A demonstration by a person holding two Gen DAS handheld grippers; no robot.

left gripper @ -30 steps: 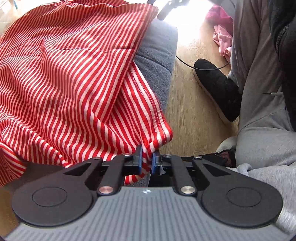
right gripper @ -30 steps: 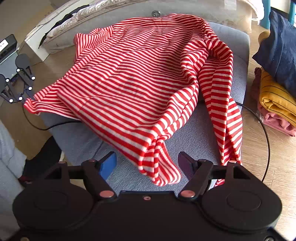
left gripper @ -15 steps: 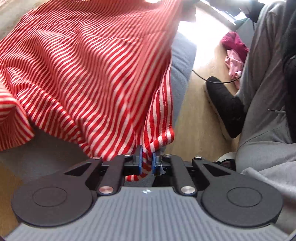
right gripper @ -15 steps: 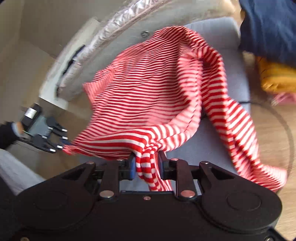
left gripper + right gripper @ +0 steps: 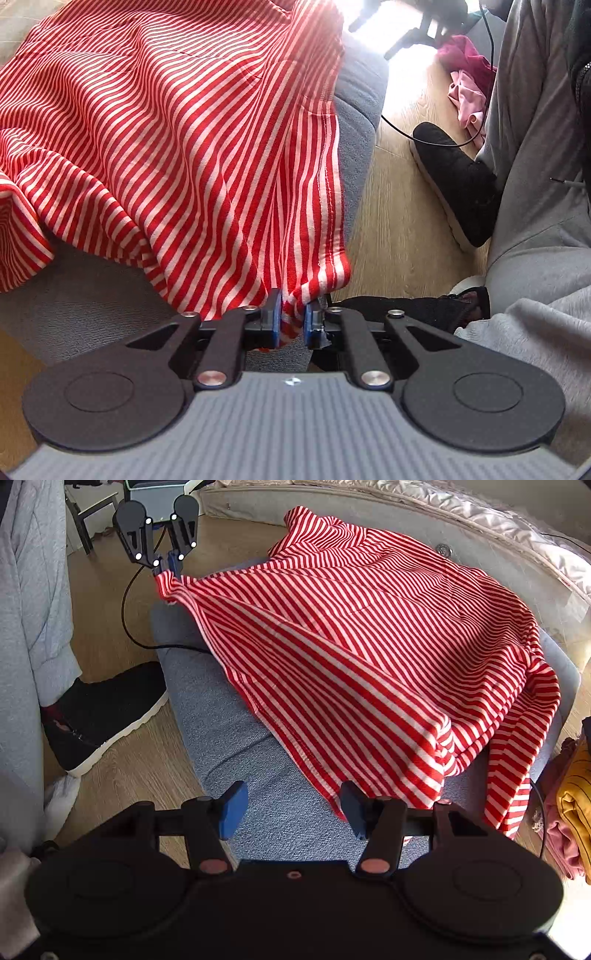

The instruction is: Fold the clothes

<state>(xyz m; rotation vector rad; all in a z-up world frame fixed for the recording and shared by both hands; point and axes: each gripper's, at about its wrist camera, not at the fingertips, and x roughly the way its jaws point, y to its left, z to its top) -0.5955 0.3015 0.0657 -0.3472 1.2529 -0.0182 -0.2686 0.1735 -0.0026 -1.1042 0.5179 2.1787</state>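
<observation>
Black two-finger left gripper with blue pads, silver pivot screws, ribbed grey housing, matching black right gripper, person in grey trousers, black white-soled shoe

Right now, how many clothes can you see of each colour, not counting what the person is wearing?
Red-and-white striped: 1, the shirt on the grey cushion.
Yellow: 1, the folded top.
Dusty pink under the yellow one: 1, the pink garment.
Pink and magenta on the floor: 1 heap, the pink pile; I cannot tell how many pieces.
Total: 4.
</observation>
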